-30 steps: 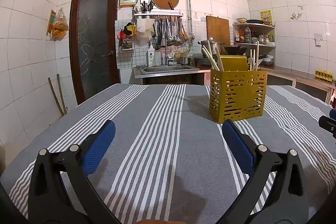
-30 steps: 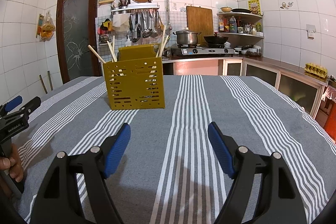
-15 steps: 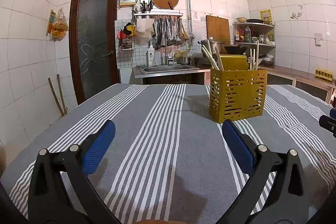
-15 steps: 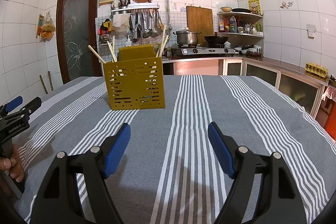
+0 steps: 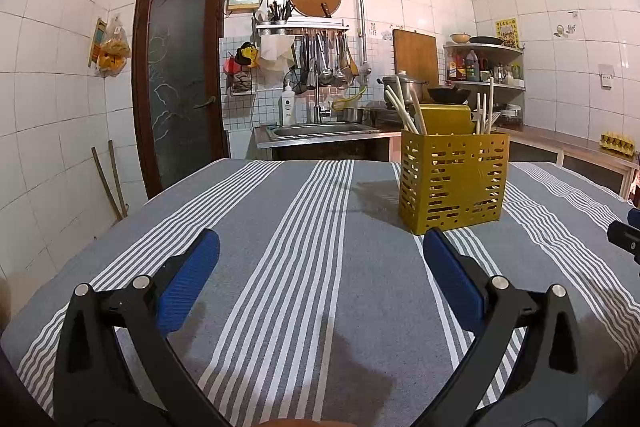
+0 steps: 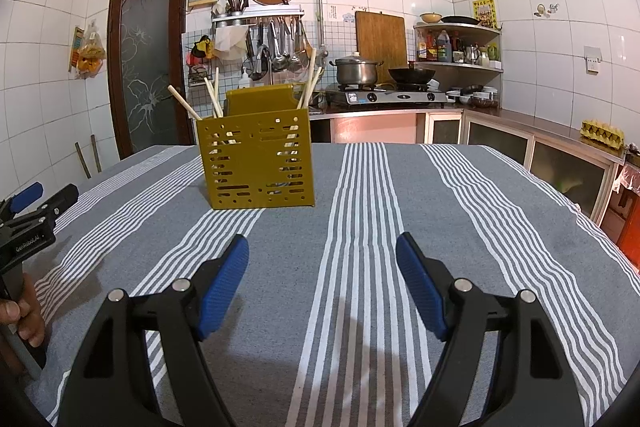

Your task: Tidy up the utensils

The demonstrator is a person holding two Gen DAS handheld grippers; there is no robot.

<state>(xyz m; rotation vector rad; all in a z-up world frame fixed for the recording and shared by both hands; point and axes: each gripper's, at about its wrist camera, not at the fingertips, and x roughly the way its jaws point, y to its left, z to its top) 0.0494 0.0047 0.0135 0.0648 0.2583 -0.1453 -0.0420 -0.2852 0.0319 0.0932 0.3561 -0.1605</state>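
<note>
Left wrist view: the left gripper (image 5: 320, 247), black-framed with blue ribbed pads, is spread wide and holds nothing, low over the grey cloth with white stripes (image 5: 312, 267) that covers the table. Ahead and to its right, toward the far edge of the cloth, stands the yellow perforated plastic utensil holder (image 5: 452, 183), a square upright box. Pale wooden chopsticks (image 5: 404, 107) rise from it in two groups: those at its left end lean to the left, those at its right end stand nearly upright. A taller yellow panel rises between them at the back. A tip of the other tool shows at the right border.

Right wrist view: the right gripper (image 6: 322, 255), of the same build, is likewise splayed apart and empty above the cloth. From this side the holder sits ahead and to the left, its chopsticks fanning outward at both ends. Only this view shows the person's left hand (image 6: 24, 315) on the left tool's handle, and a steel pot (image 6: 356, 71) and black wok (image 6: 412, 73) on the stove. The left view alone shows the steel sink (image 5: 320, 130).
</note>
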